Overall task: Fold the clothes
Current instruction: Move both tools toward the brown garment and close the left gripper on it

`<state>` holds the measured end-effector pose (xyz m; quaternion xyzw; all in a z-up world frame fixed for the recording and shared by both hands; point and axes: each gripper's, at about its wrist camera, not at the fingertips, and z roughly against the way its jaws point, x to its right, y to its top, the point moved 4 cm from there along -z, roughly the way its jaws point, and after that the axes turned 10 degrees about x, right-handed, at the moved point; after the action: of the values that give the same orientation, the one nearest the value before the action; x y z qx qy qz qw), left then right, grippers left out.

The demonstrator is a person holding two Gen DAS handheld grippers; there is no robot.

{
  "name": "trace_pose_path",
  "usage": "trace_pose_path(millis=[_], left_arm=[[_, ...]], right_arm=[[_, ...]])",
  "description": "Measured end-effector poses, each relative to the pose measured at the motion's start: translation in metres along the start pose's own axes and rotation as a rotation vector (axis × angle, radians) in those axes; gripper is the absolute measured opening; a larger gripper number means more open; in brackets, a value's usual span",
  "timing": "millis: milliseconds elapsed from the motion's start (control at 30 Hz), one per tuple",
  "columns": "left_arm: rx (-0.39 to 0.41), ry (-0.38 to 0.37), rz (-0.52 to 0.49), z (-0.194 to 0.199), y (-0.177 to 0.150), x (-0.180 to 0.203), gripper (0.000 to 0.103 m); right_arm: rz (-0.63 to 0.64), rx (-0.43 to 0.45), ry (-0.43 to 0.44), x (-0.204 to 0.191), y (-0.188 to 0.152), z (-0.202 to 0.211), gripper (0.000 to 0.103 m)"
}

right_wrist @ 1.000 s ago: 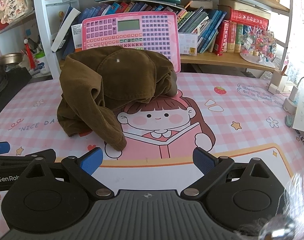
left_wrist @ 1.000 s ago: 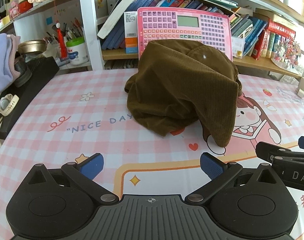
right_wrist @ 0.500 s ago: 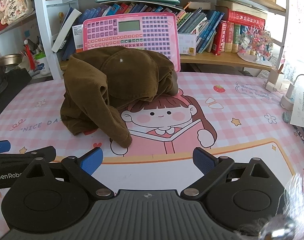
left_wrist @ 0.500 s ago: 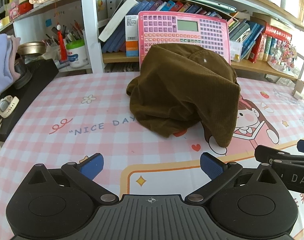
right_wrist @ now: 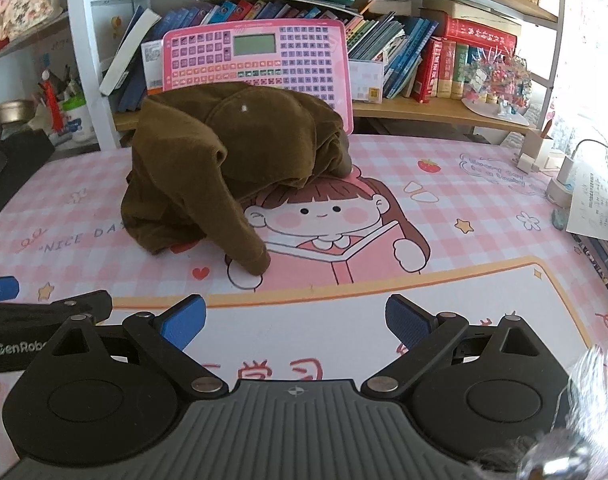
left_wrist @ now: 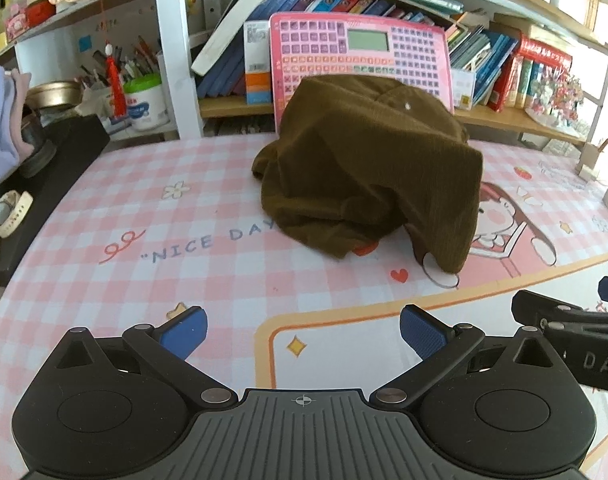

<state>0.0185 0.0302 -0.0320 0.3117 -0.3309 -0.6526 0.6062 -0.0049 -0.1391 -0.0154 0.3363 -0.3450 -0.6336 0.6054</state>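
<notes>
We've got the brown garment [left_wrist: 367,168] heaped well ahead of both spread-open tongs, left gripper [left_wrist: 302,330] and right gripper [right_wrist: 296,320] (both empty), on the pink checked mat [left_wrist: 208,280] below bookshelves [right_wrist: 423,60].

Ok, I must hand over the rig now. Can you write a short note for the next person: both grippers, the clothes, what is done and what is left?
Left gripper: open, empty, over the near part of the pink desk mat.
Right gripper: open, empty, beside the left one.
Brown corduroy garment: crumpled heap at the back of the mat, in front of the pink keyboard toy; one sleeve hangs toward the grippers.
Done: nothing folded.
Left: spread the garment flat, then fold it.
</notes>
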Motion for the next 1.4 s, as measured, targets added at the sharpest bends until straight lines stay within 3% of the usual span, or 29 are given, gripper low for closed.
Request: trace_pose_path(millis=[400, 667, 1067, 1400], left_arm=[[-0.053, -0.019, 0.018, -0.005, -0.009, 0.011, 0.103], [-0.041, 0.059, 0.05, -0.004, -0.002, 0.035, 0.103], [-0.006, 0.184, 0.065, 0.008, 0.0, 0.108, 0.103], [-0.007, 0.267, 0.039, 0.006, 0.007, 0.132, 0.103]], right_arm=[[0.014, -0.025, 0.005, 0.01, -0.003, -0.001, 0.097], [0.021, -0.016, 0.092, 0.038, 0.004, -0.015, 0.097], [0.014, -0.022, 0.249, 0.118, 0.01, -0.032, 0.099], [-0.109, -0.043, 0.302, 0.162, 0.004, -0.04, 0.099]])
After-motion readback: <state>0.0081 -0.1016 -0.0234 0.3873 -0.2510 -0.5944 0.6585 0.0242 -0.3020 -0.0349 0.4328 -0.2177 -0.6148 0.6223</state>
